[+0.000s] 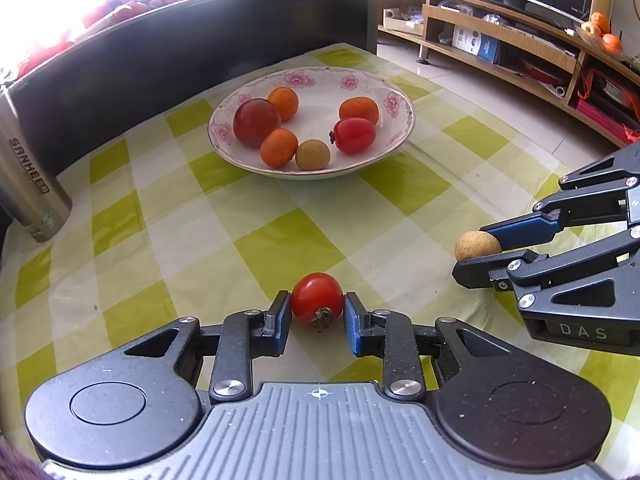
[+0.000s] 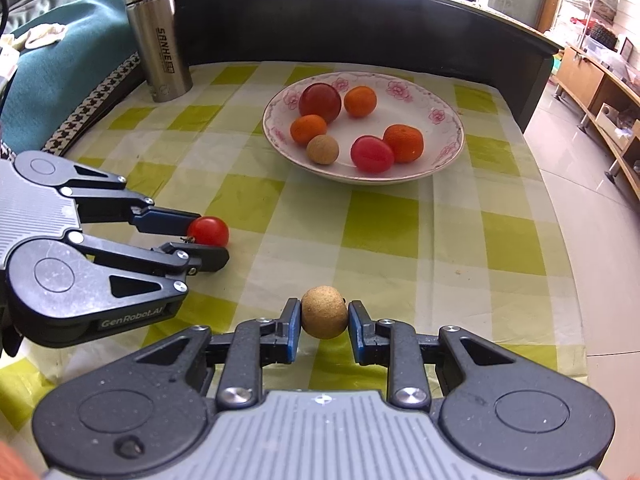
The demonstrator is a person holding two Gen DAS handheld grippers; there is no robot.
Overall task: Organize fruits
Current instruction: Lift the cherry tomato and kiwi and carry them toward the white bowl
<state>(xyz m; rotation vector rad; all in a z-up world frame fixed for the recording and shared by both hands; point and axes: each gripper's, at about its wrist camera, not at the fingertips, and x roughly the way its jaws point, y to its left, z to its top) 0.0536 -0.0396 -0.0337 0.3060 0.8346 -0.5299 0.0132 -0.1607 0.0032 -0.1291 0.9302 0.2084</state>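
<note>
Cloth: green-and-white checked plastic sheet (image 1: 256, 240) covers your desk from the near edge to the far edge.
Far edge: a dark raised board (image 2: 360, 28) runs along it; a steel flask (image 2: 160, 40) marked SANHE stands at the far left corner.
Plate: your floral-rimmed plate (image 1: 394, 100) sits toward the far edge, about midway across, holding six fruits: a dark red round one, three small orange ones, a red oval tomato and a tan longan.
Room: pale tiled floor (image 1: 460, 88) lies off the right edge, with a low wooden TV shelf (image 1: 500, 40) beyond it.
Hard to make out: red fruit behind the board washes out in window glare; the shelf's contents are too small to name.
Cut off: your hands are out of frame in both views.
Left gripper (image 1: 316, 312): you hold it low near the near edge, jaws narrowed onto a red cherry tomato (image 1: 317, 298), pads touching both its sides, stem end facing the camera.
Right gripper (image 2: 324, 318): you hold it level beside the left one, near the near edge, jaws closed in on a tan longan (image 2: 324, 312); whether either fruit rests on the cloth, you cannot tell.
</note>
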